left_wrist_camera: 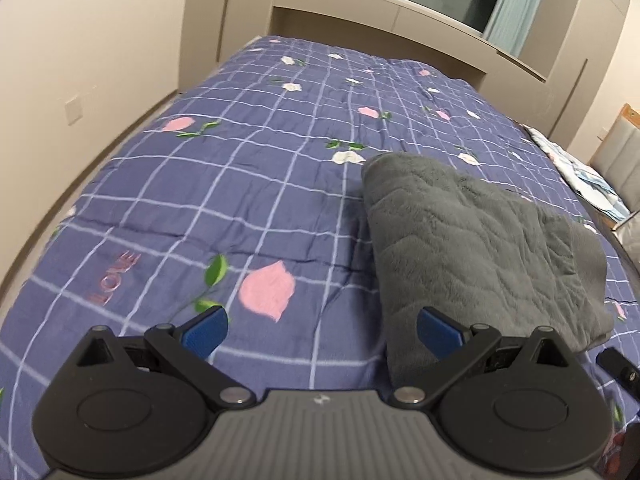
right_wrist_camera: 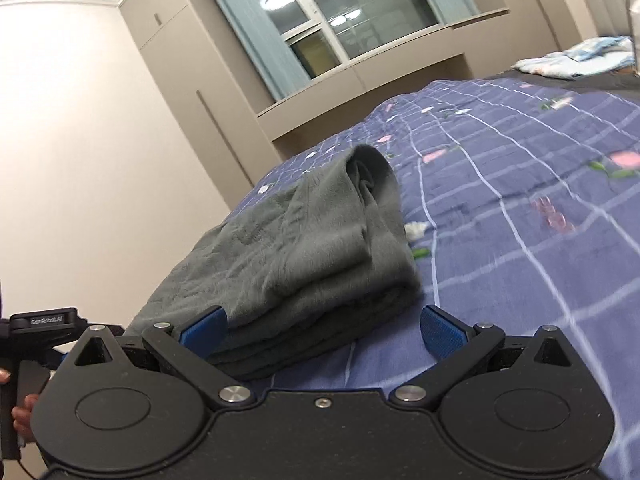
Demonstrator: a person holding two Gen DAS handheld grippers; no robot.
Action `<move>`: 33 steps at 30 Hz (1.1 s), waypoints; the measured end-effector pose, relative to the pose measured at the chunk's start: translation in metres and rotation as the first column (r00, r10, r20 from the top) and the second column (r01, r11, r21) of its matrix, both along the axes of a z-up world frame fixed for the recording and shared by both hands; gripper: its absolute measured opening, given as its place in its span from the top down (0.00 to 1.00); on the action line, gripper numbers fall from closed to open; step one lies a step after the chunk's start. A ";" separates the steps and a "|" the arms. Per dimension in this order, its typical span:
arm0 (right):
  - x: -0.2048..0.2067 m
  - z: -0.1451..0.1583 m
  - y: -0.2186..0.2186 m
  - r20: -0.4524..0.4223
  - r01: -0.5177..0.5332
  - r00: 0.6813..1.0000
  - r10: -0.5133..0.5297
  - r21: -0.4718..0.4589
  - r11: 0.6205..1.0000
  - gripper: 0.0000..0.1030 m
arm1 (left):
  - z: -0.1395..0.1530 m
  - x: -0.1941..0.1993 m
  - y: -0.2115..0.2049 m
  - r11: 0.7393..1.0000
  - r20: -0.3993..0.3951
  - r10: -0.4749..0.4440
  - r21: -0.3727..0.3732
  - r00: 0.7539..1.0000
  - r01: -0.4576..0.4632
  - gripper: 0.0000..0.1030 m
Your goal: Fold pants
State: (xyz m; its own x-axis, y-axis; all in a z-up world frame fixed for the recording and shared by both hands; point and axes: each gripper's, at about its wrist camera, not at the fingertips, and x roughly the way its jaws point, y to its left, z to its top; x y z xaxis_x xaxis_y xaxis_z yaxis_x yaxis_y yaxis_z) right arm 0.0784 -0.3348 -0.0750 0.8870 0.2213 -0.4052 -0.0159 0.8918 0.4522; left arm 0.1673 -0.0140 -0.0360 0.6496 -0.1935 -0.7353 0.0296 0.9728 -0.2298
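Nearest the left wrist camera, the left gripper (left_wrist_camera: pixel 322 330) is seen with its blue pads (left_wrist_camera: pixel 205 332) spread wide apart and nothing pinched between them. It is held above the bedspread (left_wrist_camera: pixel 200 184), a purple quilt with a pale grid, pink and white flowers and the word LOVE stitched at the near left. The pants (left_wrist_camera: pixel 476 248), grey and fleecy, are laid folded into a thick stack on the right part of the bedspread; the gripper's right pad is seen just over the stack's near edge, though contact cannot be judged.

From the right wrist view, the right gripper (right_wrist_camera: pixel 323 332) is likewise shown with its blue pads spread and nothing held. The folded pants (right_wrist_camera: pixel 304 248) are seen directly ahead and to the left, several layers visible at the near edge, with a rounded fold raised at the far end. The left pad is placed against or just before the stack's near corner.

A window (right_wrist_camera: pixel 320 20) with pale blue curtains (right_wrist_camera: pixel 260 40) is set in the far wall, above beige cabinets (left_wrist_camera: pixel 400 16). Crumpled light bedding (right_wrist_camera: pixel 580 56) is seen at the far right.
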 end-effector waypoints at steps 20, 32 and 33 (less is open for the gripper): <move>0.110 0.026 -0.054 -0.096 -0.224 0.970 0.222 -0.003 0.975 0.00 | -0.026 0.086 -0.027 0.945 -0.041 -0.249 -0.230 0.968 0.233 0.00; 0.156 -0.010 -0.061 -0.194 -0.339 0.910 0.367 0.161 0.927 0.00 | -0.060 0.110 -0.016 0.879 -0.109 -0.308 -0.411 0.945 0.240 0.00; 0.158 -0.010 -0.061 -0.197 -0.353 0.903 0.382 0.167 0.920 0.00 | -0.063 0.112 -0.016 0.872 -0.113 -0.309 -0.429 0.944 0.234 0.00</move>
